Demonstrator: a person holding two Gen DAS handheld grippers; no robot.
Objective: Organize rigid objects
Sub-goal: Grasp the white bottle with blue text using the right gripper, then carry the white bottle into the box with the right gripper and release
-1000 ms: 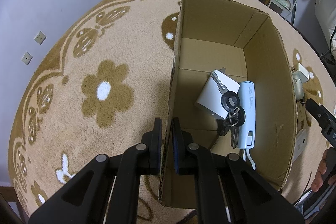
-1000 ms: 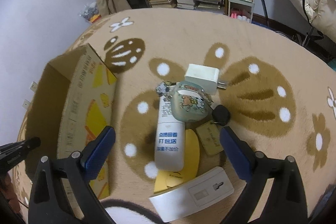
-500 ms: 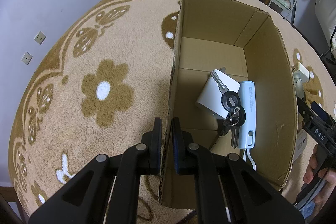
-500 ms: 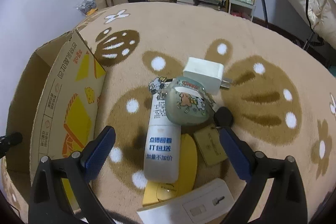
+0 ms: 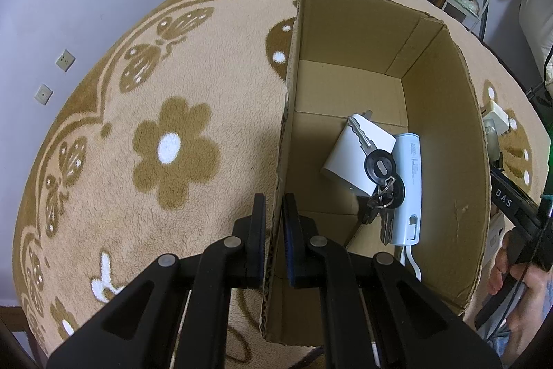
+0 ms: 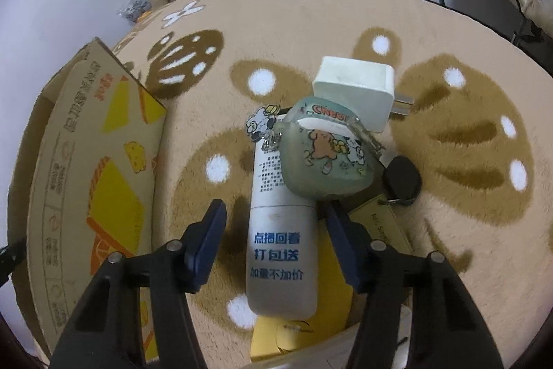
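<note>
My left gripper (image 5: 274,206) is shut on the near left wall of the open cardboard box (image 5: 287,141). A white adapter (image 5: 349,158), a bunch of keys (image 5: 380,175) and a light blue device (image 5: 409,182) lie inside the box. In the right wrist view my right gripper (image 6: 276,224) straddles a white bottle (image 6: 281,230) lying on the rug. Its jaws are closing, and a gap shows between each pad and the bottle. A green cartoon earphone case (image 6: 325,161) rests on the bottle's far end.
A white charger (image 6: 352,89), a black key fob (image 6: 402,179), a tan tag (image 6: 383,224) and a yellow card (image 6: 331,265) lie around the bottle. The box (image 6: 86,179) stands to its left. Shelves and clutter line the rug's far edge.
My right gripper has come down over the white bottle and its jaws have narrowed from wide open. The left gripper and the box have not moved.
</note>
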